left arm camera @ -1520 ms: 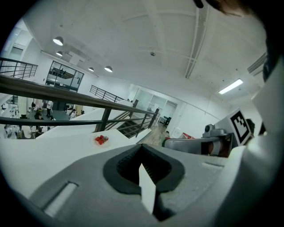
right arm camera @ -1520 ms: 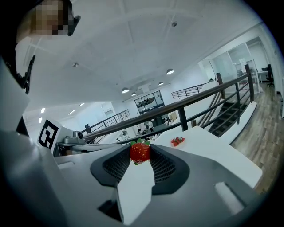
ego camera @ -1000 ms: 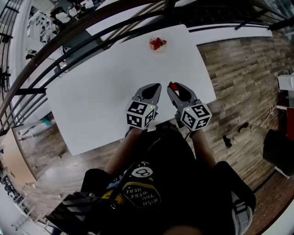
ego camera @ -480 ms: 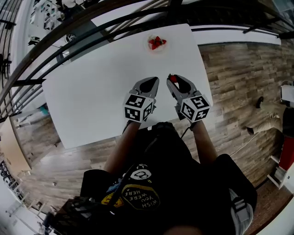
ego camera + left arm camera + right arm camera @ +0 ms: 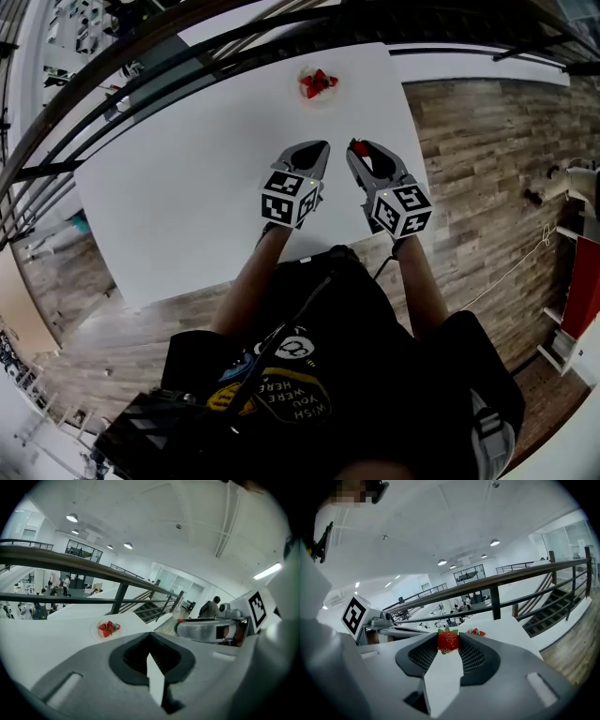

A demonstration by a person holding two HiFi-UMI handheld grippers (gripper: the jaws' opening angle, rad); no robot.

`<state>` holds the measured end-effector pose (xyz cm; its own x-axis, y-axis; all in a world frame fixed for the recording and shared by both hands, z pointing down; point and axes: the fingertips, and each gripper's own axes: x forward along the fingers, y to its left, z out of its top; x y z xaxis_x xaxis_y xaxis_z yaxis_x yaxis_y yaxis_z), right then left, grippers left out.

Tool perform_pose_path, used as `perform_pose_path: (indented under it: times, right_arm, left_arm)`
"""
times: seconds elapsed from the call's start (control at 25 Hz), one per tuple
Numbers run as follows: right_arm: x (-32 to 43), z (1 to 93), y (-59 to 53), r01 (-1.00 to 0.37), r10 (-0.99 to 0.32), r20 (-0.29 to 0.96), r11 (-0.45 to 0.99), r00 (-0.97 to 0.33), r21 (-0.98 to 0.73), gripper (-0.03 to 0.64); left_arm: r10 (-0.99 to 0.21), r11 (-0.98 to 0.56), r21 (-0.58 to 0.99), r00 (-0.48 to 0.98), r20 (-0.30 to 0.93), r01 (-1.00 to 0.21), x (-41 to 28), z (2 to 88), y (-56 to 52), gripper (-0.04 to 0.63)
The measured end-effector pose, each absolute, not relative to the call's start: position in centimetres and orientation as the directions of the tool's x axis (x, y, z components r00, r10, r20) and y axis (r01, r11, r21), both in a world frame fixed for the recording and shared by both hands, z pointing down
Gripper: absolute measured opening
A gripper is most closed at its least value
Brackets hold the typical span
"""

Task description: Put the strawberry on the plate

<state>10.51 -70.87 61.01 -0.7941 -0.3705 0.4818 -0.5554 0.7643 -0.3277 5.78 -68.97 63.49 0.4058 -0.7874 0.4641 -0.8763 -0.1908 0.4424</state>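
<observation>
1. Now, the right grey two-jaw gripper pinches a red strawberry with green leaves between its jaw tips;
2. it hangs over the near right part of the white rectangular table, well apart from the small pale round plate;
3. that plate sits near the table's far edge and carries several red strawberry pieces;
4. the left grey gripper is just beside the right one, its jaws pressed together with nothing between them.

The desk is smooth, matt white; the floor is grained wood plank. The left gripper and right gripper are matt grey plastic. The strawberry is glossy, pitted.
</observation>
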Motion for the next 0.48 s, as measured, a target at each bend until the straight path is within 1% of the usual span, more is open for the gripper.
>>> perform_pose_path:
  times: [0.48]
  right_arm:
    - [8.3,64.0,-73.7,-0.573,-0.363,0.535,0.763,-0.763,-0.298,0.141]
  left_arm:
    - [-0.770,-0.176,0.433,0.398,0.498,-0.884,2.9,66.5,-71.8,0.002]
